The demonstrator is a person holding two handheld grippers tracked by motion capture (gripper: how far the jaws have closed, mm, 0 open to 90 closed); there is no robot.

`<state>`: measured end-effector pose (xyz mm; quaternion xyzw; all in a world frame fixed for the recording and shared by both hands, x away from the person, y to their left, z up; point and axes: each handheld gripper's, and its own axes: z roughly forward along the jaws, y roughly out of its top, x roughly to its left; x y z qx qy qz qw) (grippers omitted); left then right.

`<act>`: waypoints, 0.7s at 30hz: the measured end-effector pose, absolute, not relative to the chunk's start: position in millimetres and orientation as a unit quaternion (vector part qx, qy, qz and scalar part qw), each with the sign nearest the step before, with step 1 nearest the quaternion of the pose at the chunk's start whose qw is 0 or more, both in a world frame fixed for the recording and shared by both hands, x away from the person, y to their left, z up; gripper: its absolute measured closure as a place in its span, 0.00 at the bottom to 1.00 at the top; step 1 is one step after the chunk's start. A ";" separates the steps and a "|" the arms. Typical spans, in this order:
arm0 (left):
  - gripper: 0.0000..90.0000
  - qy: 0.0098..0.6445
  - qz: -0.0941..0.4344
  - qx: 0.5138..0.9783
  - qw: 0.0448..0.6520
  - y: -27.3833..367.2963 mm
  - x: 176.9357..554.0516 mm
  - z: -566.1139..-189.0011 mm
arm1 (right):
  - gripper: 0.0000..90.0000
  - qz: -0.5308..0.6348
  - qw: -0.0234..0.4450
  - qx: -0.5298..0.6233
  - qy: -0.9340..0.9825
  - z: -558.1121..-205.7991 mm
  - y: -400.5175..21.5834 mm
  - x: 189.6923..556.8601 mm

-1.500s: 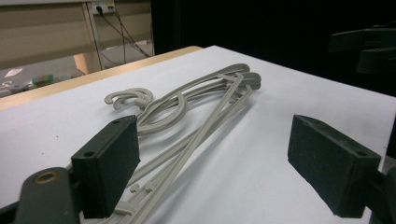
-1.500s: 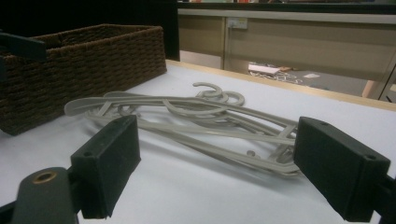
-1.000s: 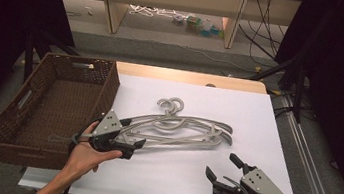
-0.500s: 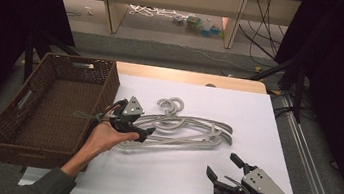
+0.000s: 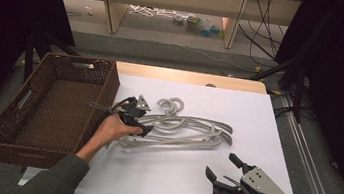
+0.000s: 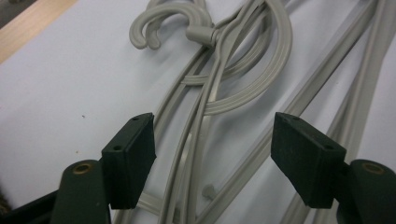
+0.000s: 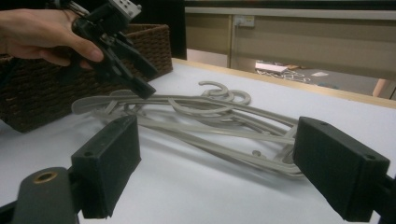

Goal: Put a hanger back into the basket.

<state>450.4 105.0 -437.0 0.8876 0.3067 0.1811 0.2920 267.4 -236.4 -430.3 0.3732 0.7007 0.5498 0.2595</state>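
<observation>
Several grey plastic hangers (image 5: pixel 183 129) lie tangled in a pile on the white table (image 5: pixel 238 111), hooks toward the far side. My left gripper (image 5: pixel 146 125) hovers over the pile's left end, open, tilted down. In the left gripper view its jaws (image 6: pixel 213 123) stand wide apart on either side of the hangers' (image 6: pixel 210 93) necks and arms, holding nothing. The right gripper view shows that left gripper (image 7: pixel 147 79) in a hand, its lower jaw tip close to a hanger arm (image 7: pixel 187 112). My right gripper (image 5: pixel 222 167) rests near the front edge, open and empty (image 7: pixel 219 135).
A dark wicker basket (image 5: pixel 108 86) stands at the table's left edge, beside the left hand; in the right gripper view the basket (image 7: pixel 154 42) sits behind that hand. Bare white table lies between the pile and my right gripper. Shelves and cables sit beyond the far edge.
My left gripper has moved forward and to the right, from the front left of the pile to above its left end near the hooks. The right gripper has stayed put.
</observation>
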 end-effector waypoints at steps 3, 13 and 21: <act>0.39 0.297 0.184 0.899 0.265 101.6 455.8 -440.5 | 0.18 0.557 0.256 0.370 0.698 -431.2 -236.2 268.5; 0.49 0.276 0.176 0.921 0.210 98.5 468.4 -451.3 | 0.18 0.557 0.257 0.372 0.696 -431.4 -236.4 268.6; 0.62 0.270 0.177 0.924 0.203 97.1 474.8 -460.3 | 0.18 0.550 0.255 0.372 0.703 -431.1 -236.2 268.6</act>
